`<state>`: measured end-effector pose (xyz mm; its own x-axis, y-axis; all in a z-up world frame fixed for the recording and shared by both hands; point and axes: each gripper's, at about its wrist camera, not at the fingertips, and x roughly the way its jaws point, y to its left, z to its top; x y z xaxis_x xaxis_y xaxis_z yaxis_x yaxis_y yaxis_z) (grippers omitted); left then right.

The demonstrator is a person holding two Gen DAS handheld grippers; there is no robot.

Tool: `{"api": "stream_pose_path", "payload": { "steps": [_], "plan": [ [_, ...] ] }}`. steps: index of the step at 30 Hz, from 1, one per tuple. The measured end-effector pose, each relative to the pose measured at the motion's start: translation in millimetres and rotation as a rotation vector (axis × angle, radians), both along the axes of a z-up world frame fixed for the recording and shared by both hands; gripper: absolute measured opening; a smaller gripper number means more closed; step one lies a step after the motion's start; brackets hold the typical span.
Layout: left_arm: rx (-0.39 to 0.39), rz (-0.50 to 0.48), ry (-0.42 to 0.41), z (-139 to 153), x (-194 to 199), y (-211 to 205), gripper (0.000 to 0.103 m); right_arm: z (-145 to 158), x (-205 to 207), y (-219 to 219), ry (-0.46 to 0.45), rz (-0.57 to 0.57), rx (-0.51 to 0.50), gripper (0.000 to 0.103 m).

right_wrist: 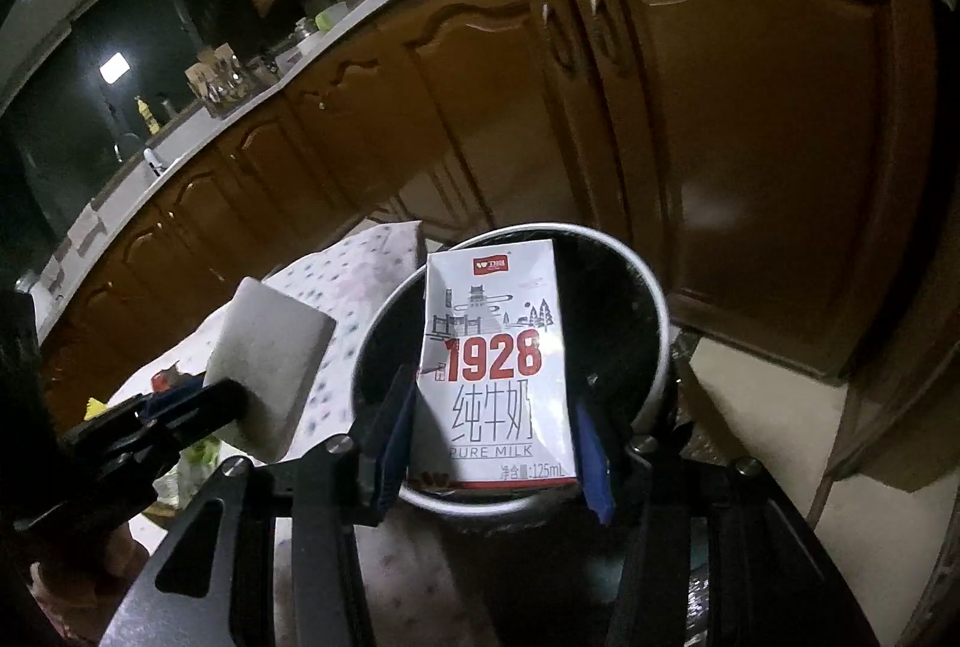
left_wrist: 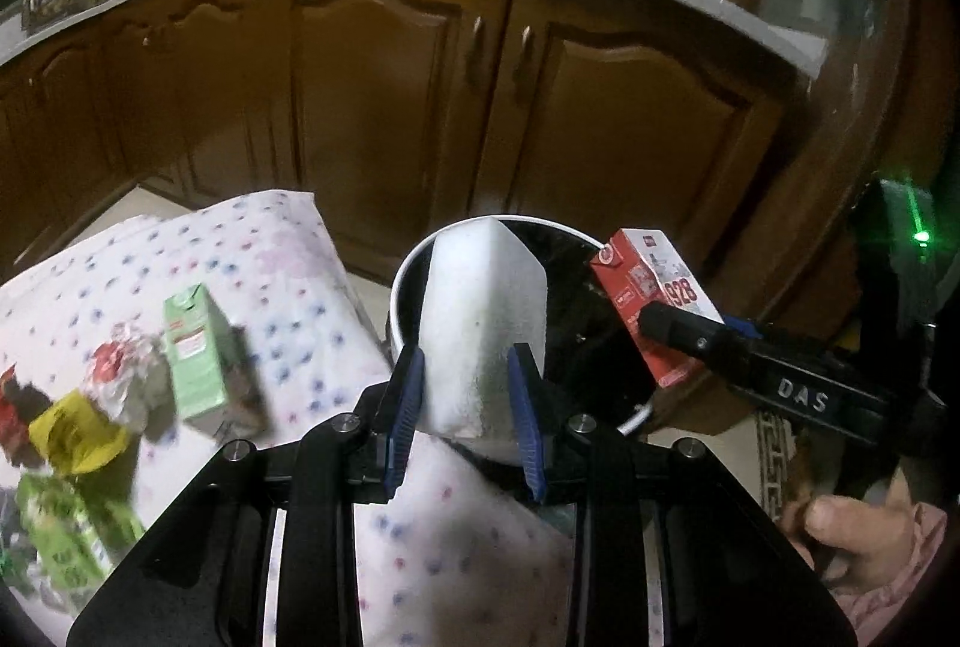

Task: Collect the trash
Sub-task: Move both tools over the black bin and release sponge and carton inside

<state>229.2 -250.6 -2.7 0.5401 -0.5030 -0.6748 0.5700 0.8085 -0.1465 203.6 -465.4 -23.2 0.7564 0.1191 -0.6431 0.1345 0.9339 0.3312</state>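
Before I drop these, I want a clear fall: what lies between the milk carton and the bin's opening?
Nothing: in the right wrist view the milk carton, held by the right gripper, hangs directly over the bin.

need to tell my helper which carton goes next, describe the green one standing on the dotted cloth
Start at the dotted cloth left of the round black bin. Among the pile of trash there, the green carton stands upright beside a crumpled silver wrapper. It is the only tall pale-green box with a red-and-white label.

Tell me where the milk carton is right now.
The milk carton is clamped in the right gripper, held over the bin, right of the white sponge.
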Motion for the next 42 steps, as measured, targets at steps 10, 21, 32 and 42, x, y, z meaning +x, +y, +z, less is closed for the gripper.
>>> {"api": "stream_pose_path", "payload": {
  "steps": [10,21,32,42],
  "plan": [
    [0.054,-0.009,0.051,-18,27,-31,0.027,-11,19,-13,0.045,0.006,-0.006,0.048],
    [0.083,-0.002,0.085,-32,44,-45,0.037,-26,40,-22,0.095,0.02,-0.014,0.048],
    [-0.021,0.079,0.093,-27,20,1,0.067,-18,27,-31,0.053,-0.024,0.027,0.072],
    [-0.067,0.132,0.035,-26,-53,83,0.074,-10,-17,8,-0.038,-0.012,0.071,0.09]
  ]
}}
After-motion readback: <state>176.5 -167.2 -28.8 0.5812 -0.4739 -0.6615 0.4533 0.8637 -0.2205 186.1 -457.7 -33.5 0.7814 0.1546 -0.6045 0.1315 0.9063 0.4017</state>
